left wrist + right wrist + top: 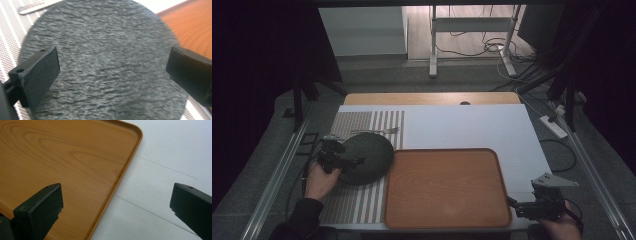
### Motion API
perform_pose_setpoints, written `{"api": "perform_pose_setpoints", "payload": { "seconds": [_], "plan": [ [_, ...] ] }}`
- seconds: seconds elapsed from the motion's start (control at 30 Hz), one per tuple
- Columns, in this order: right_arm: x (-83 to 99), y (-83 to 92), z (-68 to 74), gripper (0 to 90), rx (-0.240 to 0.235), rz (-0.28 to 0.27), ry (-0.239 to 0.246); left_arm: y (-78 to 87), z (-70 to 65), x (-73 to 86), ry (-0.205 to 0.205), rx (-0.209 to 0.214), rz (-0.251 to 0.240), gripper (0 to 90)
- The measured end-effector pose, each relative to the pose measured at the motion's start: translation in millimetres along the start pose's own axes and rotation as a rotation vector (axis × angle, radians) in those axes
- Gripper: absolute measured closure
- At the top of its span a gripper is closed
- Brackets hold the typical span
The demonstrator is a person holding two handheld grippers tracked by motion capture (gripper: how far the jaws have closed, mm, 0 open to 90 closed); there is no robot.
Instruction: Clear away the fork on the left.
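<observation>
The round slate plate (367, 157) is dark grey with a rough, rippled surface and no markings, lying on the striped placemat (357, 200) just beside the wooden tray (447, 187). The left gripper (354, 161) hovers over it, fingers (40, 75) released; the right gripper (512, 204) is released too.

Rough matt slate plate (105, 65), smooth glossy wooden tray (62, 157)
</observation>
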State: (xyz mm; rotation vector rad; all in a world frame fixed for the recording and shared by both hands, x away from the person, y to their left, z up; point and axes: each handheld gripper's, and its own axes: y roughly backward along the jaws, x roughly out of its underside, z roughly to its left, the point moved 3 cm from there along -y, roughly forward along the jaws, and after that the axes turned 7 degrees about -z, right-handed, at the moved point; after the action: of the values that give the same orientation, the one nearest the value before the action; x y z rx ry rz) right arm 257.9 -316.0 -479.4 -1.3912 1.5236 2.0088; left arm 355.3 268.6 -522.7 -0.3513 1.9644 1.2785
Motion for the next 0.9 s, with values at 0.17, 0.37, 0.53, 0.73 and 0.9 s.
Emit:
{"api": "perform_pose_setpoints", "payload": {
  "seconds": [0.17, 0.37, 0.53, 0.73, 0.9],
  "plan": [
    [0.0, -0.2, 0.0, 0.0, 0.000, 0.002, 0.000, -4.0, 7.7, -4.4, 0.013, -0.030, 0.007, 1.9],
    [0.0, -0.4, 0.0, 0.0, -0.001, 0.003, -0.001, -9.9, 16.0, -9.8, 0.005, -0.054, 0.019, 1.8],
    [0.0, -0.4, 0.0, 0.0, -0.001, 0.003, -0.001, -16.0, 24.2, -16.7, -0.005, -0.080, 0.025, 1.1],
    [0.1, -0.4, -0.2, 0.0, -0.003, 0.004, -0.002, -25.7, 35.6, -24.2, 0.015, -0.106, 0.039, 1.5],
    [0.1, -0.3, -0.3, 0.0, -0.002, 0.006, -0.002, -32.7, 46.1, -31.9, 0.030, -0.122, 0.040, 1.4]
  ]
}}
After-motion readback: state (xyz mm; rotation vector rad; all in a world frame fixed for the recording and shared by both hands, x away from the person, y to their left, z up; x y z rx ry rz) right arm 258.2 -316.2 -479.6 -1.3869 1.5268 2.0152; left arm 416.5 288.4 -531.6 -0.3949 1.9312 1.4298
